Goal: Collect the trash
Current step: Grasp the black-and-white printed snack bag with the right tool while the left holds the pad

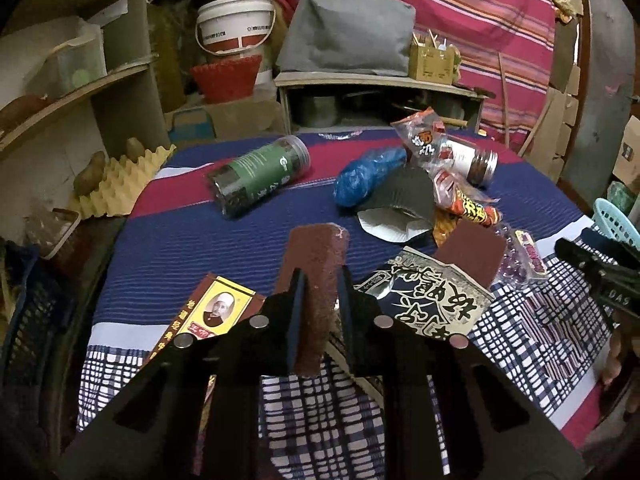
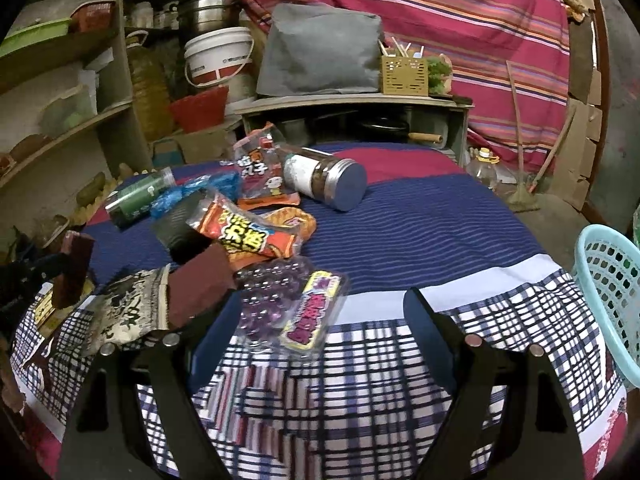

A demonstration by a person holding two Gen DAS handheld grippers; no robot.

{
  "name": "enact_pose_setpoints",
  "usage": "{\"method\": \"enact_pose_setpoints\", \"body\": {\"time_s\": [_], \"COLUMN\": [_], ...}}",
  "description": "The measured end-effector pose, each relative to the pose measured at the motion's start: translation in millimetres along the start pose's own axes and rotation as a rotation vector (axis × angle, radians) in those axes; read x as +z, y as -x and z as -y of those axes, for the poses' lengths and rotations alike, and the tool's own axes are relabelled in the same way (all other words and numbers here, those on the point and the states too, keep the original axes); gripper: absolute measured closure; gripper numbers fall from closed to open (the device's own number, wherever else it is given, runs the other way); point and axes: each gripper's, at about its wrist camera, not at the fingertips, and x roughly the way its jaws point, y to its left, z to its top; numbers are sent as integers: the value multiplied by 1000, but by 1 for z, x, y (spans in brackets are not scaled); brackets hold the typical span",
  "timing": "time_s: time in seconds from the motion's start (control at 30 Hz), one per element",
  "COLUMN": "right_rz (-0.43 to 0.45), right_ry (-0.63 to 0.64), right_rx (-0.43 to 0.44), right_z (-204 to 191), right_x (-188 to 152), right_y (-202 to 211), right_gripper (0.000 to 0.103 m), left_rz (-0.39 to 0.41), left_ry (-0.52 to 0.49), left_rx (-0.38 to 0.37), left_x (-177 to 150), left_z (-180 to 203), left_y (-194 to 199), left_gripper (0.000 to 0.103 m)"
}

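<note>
My left gripper (image 1: 322, 280) is shut on a rough brown pad (image 1: 320, 248), which stands upright between its fingers above the cloth; the right wrist view shows the same pad (image 2: 74, 268) at the far left. My right gripper (image 2: 324, 300) is open, low over the checked cloth (image 2: 360, 380). A clear pack of purple beads (image 2: 288, 308) lies just ahead of it, nearer its left finger. More trash lies on the table: a second brown pad (image 2: 200, 284), a black-and-white wrapper (image 1: 428, 292), orange snack wrappers (image 2: 248, 232), a crushed black cup (image 1: 404, 196), a blue bag (image 1: 368, 174) and a portrait packet (image 1: 216, 308).
A green-labelled jar (image 1: 260, 172) and a metal-lidded jar (image 2: 324, 180) lie on their sides on the striped cloth. A turquoise basket (image 2: 608, 280) stands at the table's right edge. Shelves (image 1: 80, 92), a white bucket (image 1: 236, 28) and a grey bundle (image 1: 348, 32) crowd the back.
</note>
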Motion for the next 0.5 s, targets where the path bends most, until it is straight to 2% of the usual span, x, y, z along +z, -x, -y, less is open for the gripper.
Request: {"method": "enact_pose_setpoints", "body": {"time_s": [0.27, 0.5], "right_rz": [-31, -57], "right_ry": [45, 125], "right_rx": [68, 87], "right_z": [-44, -92], "right_x": [-6, -11], "right_y": [1, -4], "right_gripper": [21, 21], "left_rz": [31, 60], "left_ry": [20, 47], "left_rx": [32, 61], "left_x": [-7, -14], "left_z": [-23, -53], "left_y": [22, 38], "left_gripper": [87, 87]}}
